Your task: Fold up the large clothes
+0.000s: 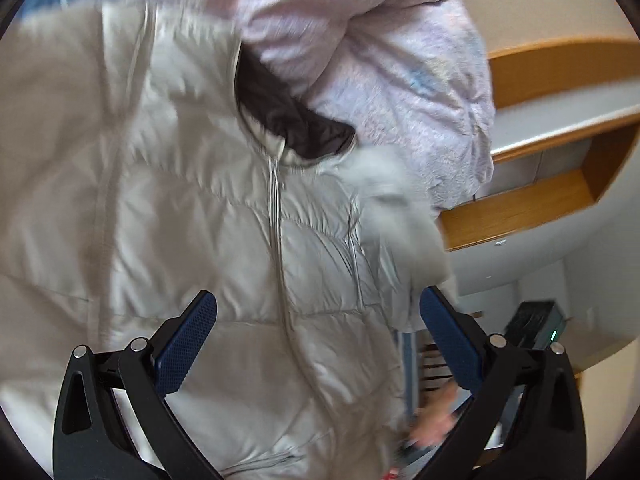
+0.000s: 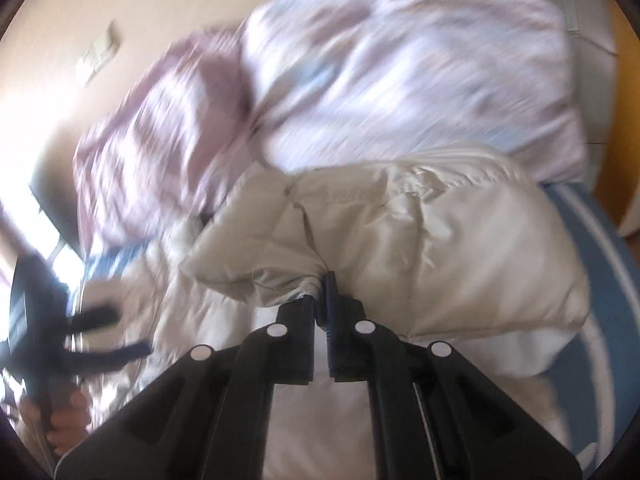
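The puffer jacket (image 1: 180,200) is spread across the bed (image 2: 600,280), with the bundled quilt (image 1: 380,60) lying behind it and overlapping its collar. A fold of the jacket is clamped between the jaws of the right gripper (image 2: 324,284). The left gripper (image 1: 316,320) is held above the jacket's zipper line. A wooden shelf (image 1: 560,128) is mounted to the right of the quilt.

A home bedroom: rumpled duvet (image 1: 380,40), blue bedsheet (image 2: 592,248), wooden shelves (image 1: 560,120).
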Available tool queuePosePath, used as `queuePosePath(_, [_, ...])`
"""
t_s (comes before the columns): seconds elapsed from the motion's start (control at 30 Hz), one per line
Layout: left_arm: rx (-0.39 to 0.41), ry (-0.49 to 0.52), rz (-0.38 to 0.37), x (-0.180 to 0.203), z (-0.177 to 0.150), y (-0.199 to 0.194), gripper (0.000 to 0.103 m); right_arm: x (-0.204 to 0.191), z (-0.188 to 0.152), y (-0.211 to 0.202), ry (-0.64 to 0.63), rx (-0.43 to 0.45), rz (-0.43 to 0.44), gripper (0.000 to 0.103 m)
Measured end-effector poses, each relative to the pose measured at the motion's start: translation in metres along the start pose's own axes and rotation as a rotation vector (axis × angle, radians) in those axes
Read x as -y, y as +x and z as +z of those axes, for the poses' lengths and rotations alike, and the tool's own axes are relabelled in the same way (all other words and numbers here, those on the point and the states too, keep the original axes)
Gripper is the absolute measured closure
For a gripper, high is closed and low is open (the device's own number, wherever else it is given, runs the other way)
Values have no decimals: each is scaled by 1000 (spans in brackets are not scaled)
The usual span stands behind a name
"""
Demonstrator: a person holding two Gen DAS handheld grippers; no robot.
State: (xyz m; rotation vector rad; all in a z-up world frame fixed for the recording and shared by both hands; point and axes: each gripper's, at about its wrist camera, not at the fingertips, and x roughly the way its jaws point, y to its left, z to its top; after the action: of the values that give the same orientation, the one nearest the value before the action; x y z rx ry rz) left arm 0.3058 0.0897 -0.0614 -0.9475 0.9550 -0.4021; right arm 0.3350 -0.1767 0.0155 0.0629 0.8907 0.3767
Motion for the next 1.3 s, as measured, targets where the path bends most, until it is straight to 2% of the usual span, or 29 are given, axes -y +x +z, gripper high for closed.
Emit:
queuePosePath(0.1, [-35, -48, -12, -6, -1, 17, 4, -23, -16, 22, -41, -72, 24, 97])
queuePosePath(0.2, [-43, -59, -10, -6, -2, 24, 7, -37, -22, 34, -76, -89, 32, 97])
queuePosePath(0.3, [-35, -86, -8, -7, 4, 30, 18, -53, -30, 37, -116, -100, 31, 97])
queuePosePath(0.4, [-31, -106, 20, -11, 9, 39, 44, -54, -37, 33, -145, -121, 21, 94])
queuePosePath(0.43, [-35, -115, 37, -14, 10, 41, 63, -56, -37, 33, -161, -125, 6, 94])
queuePosePath(0.47, [-36, -126, 59, -18, 10, 42, 75, -59, -39, 32, -185, -128, -9, 91])
queuePosePath(0.53, [-31, -121, 76, -22, 12, 41, 82, -61, -41, 31, -208, -139, -15, 84])
queuePosePath(0.57, [-21, -111, 92, -23, 13, 37, 84, -61, -41, 29, -206, -149, -2, 66])
queuePosePath(0.6, [-5, -97, 113, -23, 13, 32, 85, -61, -41, 26, -198, -145, 20, 36])
queuePosePath(0.63, [10, -84, 132, -22, 14, 28, 86, -61, -41, 19, -192, -113, 41, 29])
queuePosePath(0.67, [27, -70, 154, -23, 15, 23, 86, -62, -41, 14, -198, -89, 40, 29])
queuePosePath(0.77, [57, -37, 232, -28, 16, 15, 86, -66, -35, 2, -213, -24, 11, 44])
queuePosePath(0.87, [53, -41, 288, -36, 16, 18, 84, -67, -26, 16, -184, -60, -25, 61])
queuePosePath(0.9, [53, -36, 297, -36, 16, 18, 83, -69, -24, 25, -175, -87, -22, 63])
queuePosePath(1.0, [63, -12, 336, -29, 11, 8, 73, -82, -24, 44, -185, -146, -4, 67])
queuePosePath(1.07, [89, 8, 358, -24, 4, -15, 59, -96, -24, 54, -207, -166, 13, 67])
queuePosePath(1.17, [152, 20, 357, -26, -13, -61, 49, -118, -26, 67, -244, -199, 30, 67])
queuePosePath(1.2, [180, 21, 350, -29, -22, -83, 48, -127, -29, 76, -268, -226, 22, 67])
queuePosePath(1.3, [254, -3, 341, -44, -51, -136, 43, -150, -42, 102, -394, -283, -98, 67])
